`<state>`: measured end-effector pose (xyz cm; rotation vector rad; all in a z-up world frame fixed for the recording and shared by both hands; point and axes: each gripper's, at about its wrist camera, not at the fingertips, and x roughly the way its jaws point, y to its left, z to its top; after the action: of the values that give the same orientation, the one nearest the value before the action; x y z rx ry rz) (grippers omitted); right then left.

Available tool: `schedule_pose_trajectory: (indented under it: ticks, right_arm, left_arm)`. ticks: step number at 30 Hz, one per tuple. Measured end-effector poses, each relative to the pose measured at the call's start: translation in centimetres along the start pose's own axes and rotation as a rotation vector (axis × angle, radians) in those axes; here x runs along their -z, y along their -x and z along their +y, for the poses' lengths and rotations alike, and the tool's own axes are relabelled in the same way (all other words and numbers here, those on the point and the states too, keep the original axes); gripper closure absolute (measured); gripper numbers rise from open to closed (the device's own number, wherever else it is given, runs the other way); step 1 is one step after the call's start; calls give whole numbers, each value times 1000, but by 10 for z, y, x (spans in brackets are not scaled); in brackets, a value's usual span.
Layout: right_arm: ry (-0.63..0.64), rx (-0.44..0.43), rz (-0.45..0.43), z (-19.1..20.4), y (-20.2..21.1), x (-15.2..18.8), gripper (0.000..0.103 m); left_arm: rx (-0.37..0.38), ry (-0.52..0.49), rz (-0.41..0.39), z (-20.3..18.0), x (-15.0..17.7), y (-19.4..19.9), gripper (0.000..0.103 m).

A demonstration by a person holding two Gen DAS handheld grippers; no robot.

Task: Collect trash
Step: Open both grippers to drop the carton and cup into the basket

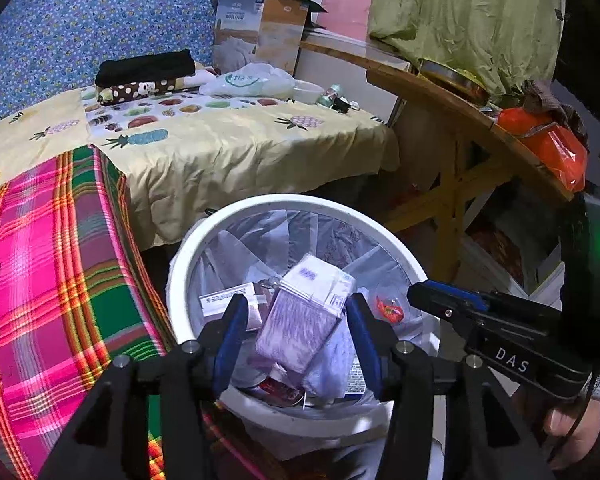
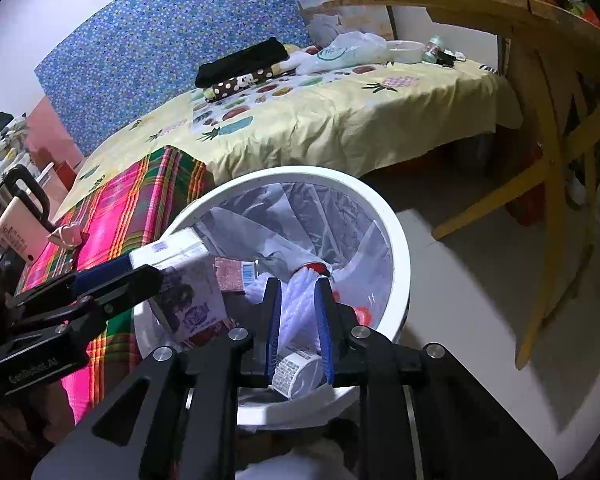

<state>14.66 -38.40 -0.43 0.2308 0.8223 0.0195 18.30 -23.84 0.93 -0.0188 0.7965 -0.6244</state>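
Trash fills the white bin (image 1: 180, 264) beside the bed. Left gripper (image 1: 296, 332) pinches a purple packet (image 1: 296, 328) over the opening; right gripper (image 2: 298, 320) clamps a white bottle (image 2: 300, 312) — part each pair of jaws fully, letting both drop inside the liner — not onto the rim.

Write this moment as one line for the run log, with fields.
left tool: holds purple packet over white bin | right tool: holds white bottle over bin | nothing released yet
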Motion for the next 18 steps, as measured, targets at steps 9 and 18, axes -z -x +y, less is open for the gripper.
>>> schedule_pose_trajectory:
  ticks: [9,18]
  right_arm:
    - [9,-33,-33,11,12,-1,53]
    - [81,-49,-59,39,27,0,53]
  left_arm:
    - [-18,24,-27,9,1,19,50]
    - [-61,58,-53,28,13,52,50]
